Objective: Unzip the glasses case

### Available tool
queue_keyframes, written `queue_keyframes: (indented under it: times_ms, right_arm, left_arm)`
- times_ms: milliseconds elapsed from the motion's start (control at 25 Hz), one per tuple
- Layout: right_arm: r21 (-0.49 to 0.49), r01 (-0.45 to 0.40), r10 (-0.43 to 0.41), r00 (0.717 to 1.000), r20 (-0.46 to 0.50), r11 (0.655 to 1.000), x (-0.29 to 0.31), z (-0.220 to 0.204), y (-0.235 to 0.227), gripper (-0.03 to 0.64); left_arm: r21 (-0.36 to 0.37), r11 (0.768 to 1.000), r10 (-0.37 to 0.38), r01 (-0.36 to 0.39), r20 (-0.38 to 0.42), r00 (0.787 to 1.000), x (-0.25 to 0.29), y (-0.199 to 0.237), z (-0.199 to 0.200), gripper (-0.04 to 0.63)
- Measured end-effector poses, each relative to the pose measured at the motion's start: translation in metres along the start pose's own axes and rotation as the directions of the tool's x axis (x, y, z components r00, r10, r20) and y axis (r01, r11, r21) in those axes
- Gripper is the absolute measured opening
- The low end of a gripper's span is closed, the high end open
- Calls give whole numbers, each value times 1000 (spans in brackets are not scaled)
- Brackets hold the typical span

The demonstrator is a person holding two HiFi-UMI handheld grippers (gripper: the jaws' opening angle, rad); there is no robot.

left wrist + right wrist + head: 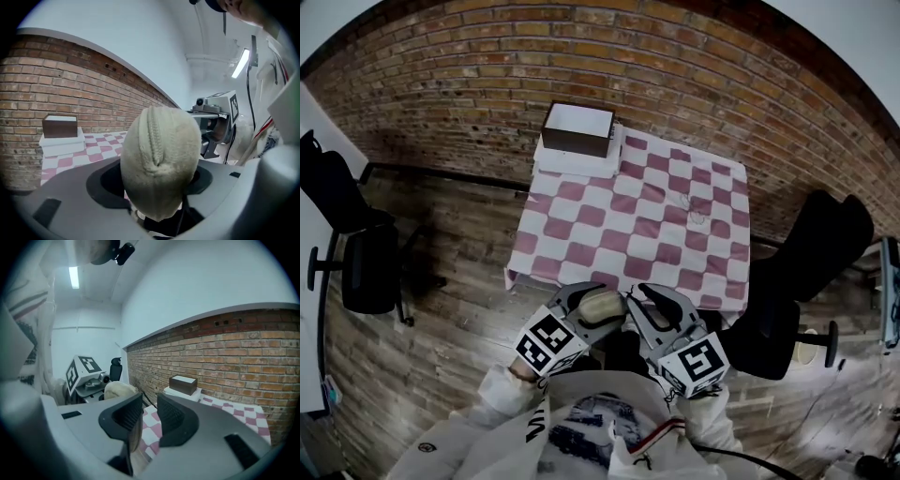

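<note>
— Trouble spots first: what can't you make out?
— The pads of the left claw [596, 302]. In the left gripper view the glasses case [159, 159] fills the middle and covers them. Its lower end sinks out of sight between the grey claw arms. A stitched ridge runs up its beige cloth face, but I cannot make out the zip pull.
— So the left claw has it?
— Yes, it is clamped on the case, which is held in the air close to the person [581, 436], by the near edge of the worktop [675, 244]. The right claw [150, 417], just beside, stands slightly parted with nothing between its ribbed pads. In its own view one pad cuts off part of the case behind it.
— And round about?
— From the left: a black chair [358, 253] on the wooden floor [441, 319], then the pink-and-white checked worktop against the brick wall [441, 66]. At its far left corner a brown, white-topped box [578, 128] sits on a flat white box [572, 161]. A second black chair [825, 239] stands at the right.
</note>
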State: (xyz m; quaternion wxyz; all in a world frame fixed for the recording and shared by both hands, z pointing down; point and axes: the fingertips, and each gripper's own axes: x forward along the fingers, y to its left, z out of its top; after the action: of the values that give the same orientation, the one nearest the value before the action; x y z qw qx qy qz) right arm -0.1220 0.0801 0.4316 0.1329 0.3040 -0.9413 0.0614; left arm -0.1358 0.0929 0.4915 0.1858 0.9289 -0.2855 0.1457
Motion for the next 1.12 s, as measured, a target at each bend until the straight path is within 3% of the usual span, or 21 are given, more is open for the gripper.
queue_keyframes:
  times_ms: [320, 560, 840, 1120]
  right_arm:
    - [162, -134, 115, 986, 117, 978, -8, 16, 19, 196]
    - [119, -232, 216, 967, 134, 965, -3, 23, 32, 270]
    - [67, -306, 299, 949, 100, 950, 9, 25, 23, 273]
    - [15, -416, 414, 906, 84, 909, 15, 29, 10, 273]
  left_arm:
    - [18, 1000, -10, 10, -2, 1000, -16, 3, -4, 298]
    - [61, 998, -34, 35, -12, 999, -10, 2, 1, 298]
    - [104, 994, -36, 41, -48, 998, 3, 11, 15, 298]
    - [165, 978, -114, 128, -91, 989, 30, 6, 30, 298]
